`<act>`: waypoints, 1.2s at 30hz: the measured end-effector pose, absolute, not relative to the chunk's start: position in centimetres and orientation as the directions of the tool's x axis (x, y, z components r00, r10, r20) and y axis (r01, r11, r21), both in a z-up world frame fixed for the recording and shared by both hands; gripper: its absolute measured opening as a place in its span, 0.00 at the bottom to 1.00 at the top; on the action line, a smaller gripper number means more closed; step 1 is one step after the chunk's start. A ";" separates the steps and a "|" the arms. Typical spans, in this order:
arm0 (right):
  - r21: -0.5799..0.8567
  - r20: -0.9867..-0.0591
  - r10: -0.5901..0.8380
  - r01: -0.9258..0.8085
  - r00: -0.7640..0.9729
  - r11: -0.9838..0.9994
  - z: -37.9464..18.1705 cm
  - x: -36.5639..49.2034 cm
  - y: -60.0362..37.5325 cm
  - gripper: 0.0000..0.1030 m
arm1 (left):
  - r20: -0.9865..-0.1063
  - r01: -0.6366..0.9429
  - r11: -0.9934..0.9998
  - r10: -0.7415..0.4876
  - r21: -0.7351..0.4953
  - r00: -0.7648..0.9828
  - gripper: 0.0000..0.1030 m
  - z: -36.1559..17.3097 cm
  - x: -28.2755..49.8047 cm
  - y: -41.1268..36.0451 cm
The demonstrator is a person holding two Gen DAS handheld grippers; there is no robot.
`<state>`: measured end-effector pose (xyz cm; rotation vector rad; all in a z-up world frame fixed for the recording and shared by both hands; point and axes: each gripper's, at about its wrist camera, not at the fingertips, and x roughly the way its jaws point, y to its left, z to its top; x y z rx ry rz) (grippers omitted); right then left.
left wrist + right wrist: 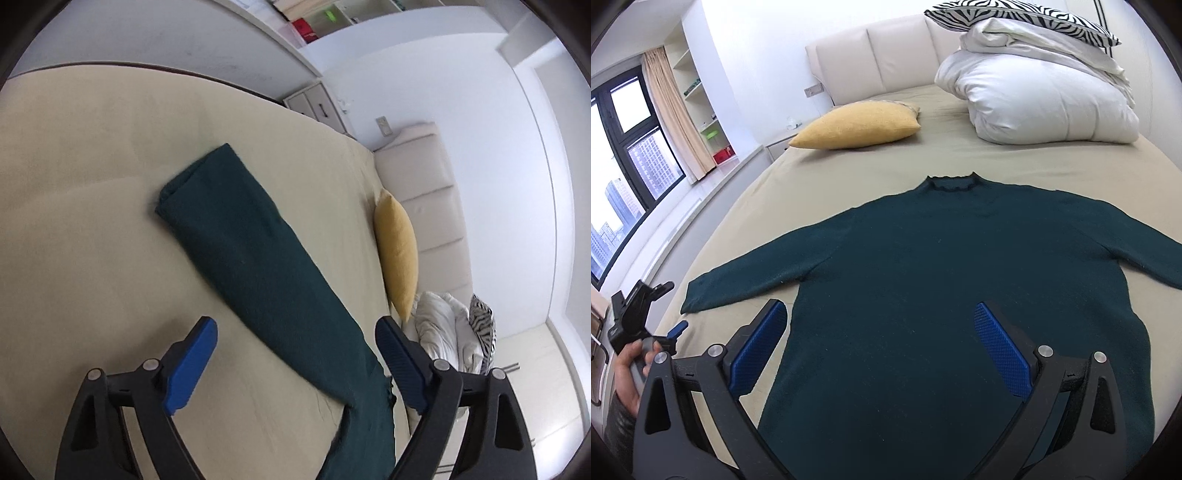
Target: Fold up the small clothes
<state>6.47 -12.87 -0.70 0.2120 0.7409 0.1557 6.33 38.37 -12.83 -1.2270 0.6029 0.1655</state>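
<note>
A dark green sweater (942,295) lies flat on the beige bed sheet (827,173), collar (951,182) at the far end and both sleeves spread sideways. My right gripper (879,308) hangs open over the sweater's lower body, nothing pressed between its blue pads. In the left wrist view the sweater's left sleeve (251,251) runs diagonally, cuff at the upper left. My left gripper (295,321) stands open astride the sleeve near the shoulder, and its pads do not press the cloth. A hand (628,373) grips that tool at the lower left of the right wrist view.
A yellow cushion (860,123) lies near the padded headboard (886,55). A heaped white duvet (1034,103) with a zebra pillow (1015,14) on top sits at the far right. A window (628,155) and shelves line the left wall.
</note>
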 end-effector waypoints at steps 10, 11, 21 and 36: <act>0.287 -0.678 0.221 -0.025 0.701 0.958 -2.9 8.3 -14.6 0.78 | -0.596 -0.560 0.234 -0.123 -0.795 0.794 0.19 -16.3 10.2 41.4; 0.287 -0.678 0.221 -0.025 0.701 0.958 -3.1 8.3 -14.8 0.78 | -0.611 -0.571 0.258 -0.112 -0.780 0.784 0.13 -15.9 10.7 41.0; 0.360 -0.653 0.204 0.061 0.729 0.931 -4.3 7.1 -21.5 0.74 | -0.578 -0.196 0.839 -0.163 -0.508 0.800 0.07 -1.7 18.6 21.4; 0.506 -0.675 0.257 0.179 0.692 0.844 -9.0 8.9 -33.2 0.75 | -0.797 0.208 0.947 -0.317 -0.243 0.514 0.69 -10.9 17.6 -3.7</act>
